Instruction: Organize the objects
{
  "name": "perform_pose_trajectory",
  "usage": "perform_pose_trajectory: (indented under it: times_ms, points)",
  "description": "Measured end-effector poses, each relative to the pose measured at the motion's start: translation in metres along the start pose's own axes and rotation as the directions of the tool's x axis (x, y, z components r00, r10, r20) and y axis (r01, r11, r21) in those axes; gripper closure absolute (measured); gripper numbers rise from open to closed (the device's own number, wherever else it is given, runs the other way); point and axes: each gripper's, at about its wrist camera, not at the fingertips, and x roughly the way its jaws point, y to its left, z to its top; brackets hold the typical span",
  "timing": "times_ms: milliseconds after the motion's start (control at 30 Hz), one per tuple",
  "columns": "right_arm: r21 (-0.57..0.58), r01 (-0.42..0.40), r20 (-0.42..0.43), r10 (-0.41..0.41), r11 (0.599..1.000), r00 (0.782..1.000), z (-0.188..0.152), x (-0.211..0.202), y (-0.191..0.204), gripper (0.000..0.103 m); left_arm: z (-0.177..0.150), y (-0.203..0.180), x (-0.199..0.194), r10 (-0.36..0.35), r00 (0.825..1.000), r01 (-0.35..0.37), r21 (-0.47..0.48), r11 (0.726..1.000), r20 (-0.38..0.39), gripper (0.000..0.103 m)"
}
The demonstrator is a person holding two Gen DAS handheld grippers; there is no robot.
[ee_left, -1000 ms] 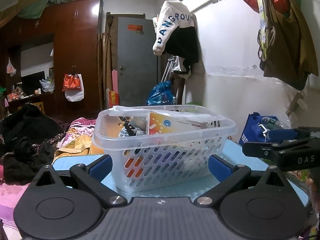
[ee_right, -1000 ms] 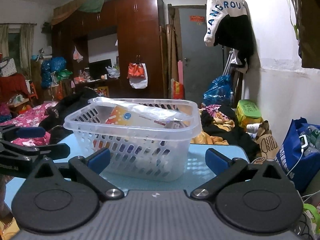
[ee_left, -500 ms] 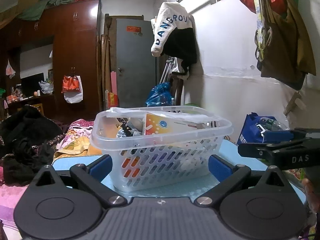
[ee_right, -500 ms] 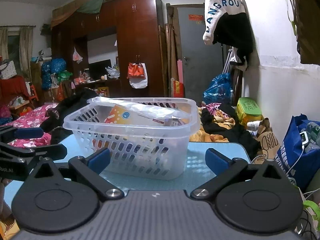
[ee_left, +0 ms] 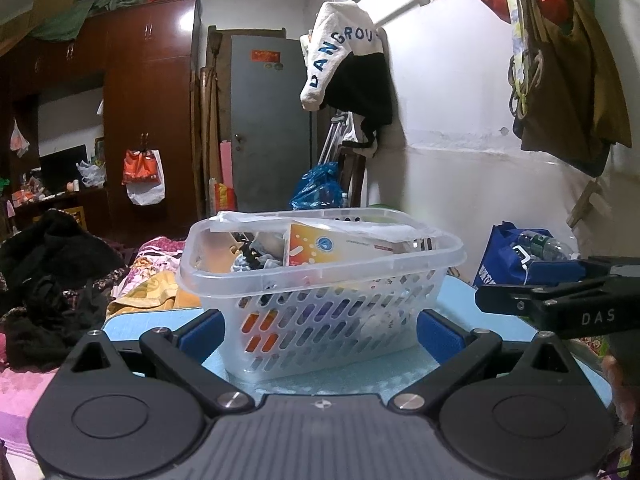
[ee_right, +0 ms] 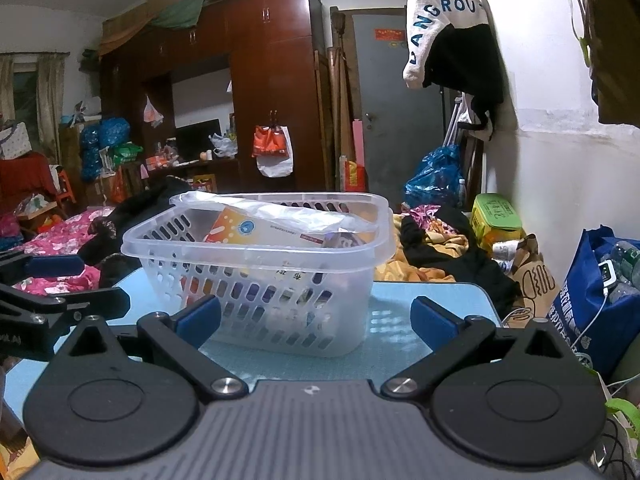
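One clear plastic basket (ee_left: 320, 280) sits mid-desk (ee_right: 432, 300), holding one orange-and-white box (ee_left: 320, 246) (plus smaller clutter, uncountable). Two tools, left tool (ee_left: 320, 330) and right tool (ee_right: 316, 320), both spread wide, gripping nothing.

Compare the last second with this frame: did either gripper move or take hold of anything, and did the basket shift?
Almost nothing changed. The left gripper drifted slightly, so the basket sits a little lower and further left in its view; the right gripper barely moved. Both remain open and empty, short of the basket. The basket stays on the blue table, with the orange-and-white box inside as before.
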Motion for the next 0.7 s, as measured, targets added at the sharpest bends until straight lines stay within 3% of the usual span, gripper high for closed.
perform_pose_trajectory:
  times_ms: [700]
  points:
    - [-0.02, 0.007, -0.003, -0.007, 1.0, 1.0, -0.0015, 0.0001, 0.0026, 0.0, -0.0003, -0.0052, -0.0015, -0.003, 1.0, 0.003, 0.019, 1.0, 0.003, 0.0]
